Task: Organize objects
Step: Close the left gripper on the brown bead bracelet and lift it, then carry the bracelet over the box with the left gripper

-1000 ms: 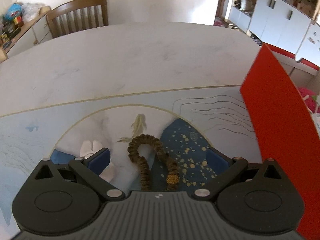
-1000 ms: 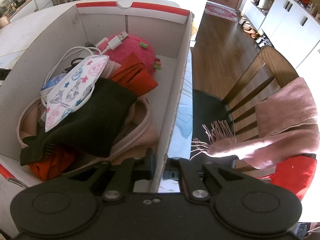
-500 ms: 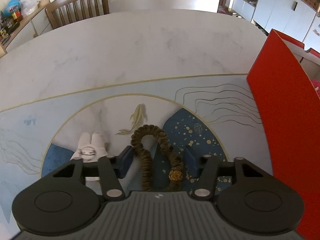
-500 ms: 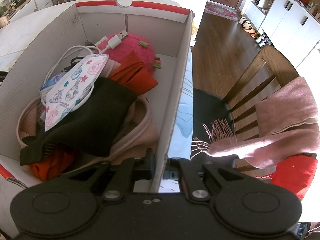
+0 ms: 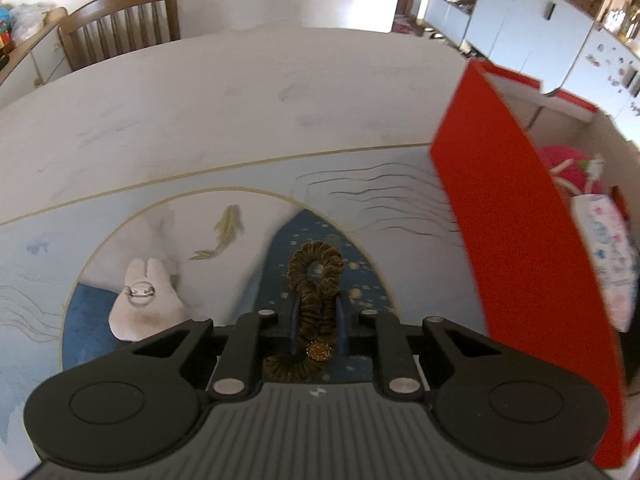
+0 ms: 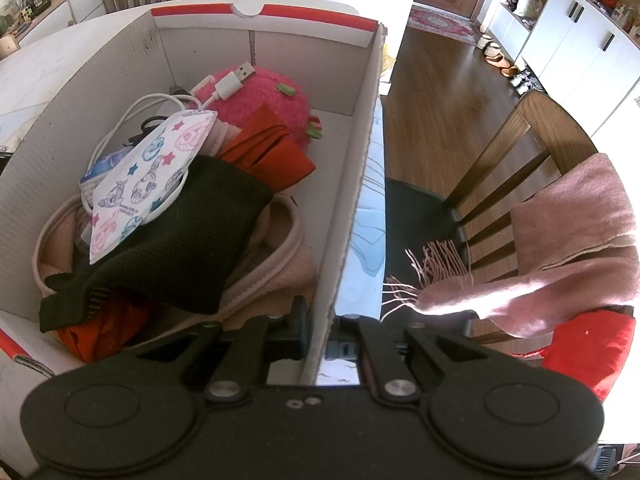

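Box (image 6: 352,160) is mostly packed already, right gripper (image 6: 316,332) clamped on its wall, while left gripper (image 5: 316,320) is closing on the brown scrunchie (image 5: 316,280), and the white ring holder (image 5: 140,304), probably next, sits at its 9 o'clock.

— Where are we, do we think?

— A home, a dining room by the look of it. We see a large white table (image 5: 248,92) with wooden slat-back chairs (image 5: 120,20) drawn up to it, and a pink fringed scarf (image 6: 560,248) draped over the chair back on the other side.

— And around the table?

— We see dark wooden flooring (image 6: 436,92), white cupboards (image 6: 580,40) with shoes (image 6: 498,56) lined up at their foot, a patterned rug (image 6: 444,24) near a doorway, and a cluttered sideboard (image 6: 44,4).
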`<state>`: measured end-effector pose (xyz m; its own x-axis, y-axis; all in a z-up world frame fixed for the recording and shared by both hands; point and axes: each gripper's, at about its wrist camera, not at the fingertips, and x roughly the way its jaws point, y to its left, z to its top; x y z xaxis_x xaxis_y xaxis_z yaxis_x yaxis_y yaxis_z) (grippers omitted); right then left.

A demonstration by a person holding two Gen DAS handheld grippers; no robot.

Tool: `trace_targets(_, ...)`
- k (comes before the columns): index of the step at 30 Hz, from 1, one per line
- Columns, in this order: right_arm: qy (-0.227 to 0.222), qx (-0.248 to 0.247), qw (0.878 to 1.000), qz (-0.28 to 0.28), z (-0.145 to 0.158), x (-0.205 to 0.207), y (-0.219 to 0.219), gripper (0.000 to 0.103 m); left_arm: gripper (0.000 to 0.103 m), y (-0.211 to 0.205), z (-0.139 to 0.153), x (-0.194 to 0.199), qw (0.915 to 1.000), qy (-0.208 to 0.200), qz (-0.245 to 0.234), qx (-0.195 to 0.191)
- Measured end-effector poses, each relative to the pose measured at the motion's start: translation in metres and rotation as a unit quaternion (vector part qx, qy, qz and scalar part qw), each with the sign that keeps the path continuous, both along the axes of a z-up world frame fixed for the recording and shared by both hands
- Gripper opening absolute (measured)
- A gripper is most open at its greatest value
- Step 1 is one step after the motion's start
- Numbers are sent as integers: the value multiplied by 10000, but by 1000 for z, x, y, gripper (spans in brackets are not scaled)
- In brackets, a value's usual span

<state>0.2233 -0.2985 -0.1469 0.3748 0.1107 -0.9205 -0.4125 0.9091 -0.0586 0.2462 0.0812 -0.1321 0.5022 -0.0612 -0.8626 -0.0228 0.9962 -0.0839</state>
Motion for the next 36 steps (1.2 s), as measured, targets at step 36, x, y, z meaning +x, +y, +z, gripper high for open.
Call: trace_targets(36, -45, 29, 10000, 44, -2, -2, 6, 6, 17, -151, 93, -15, 9807, -465, -1869, -353)
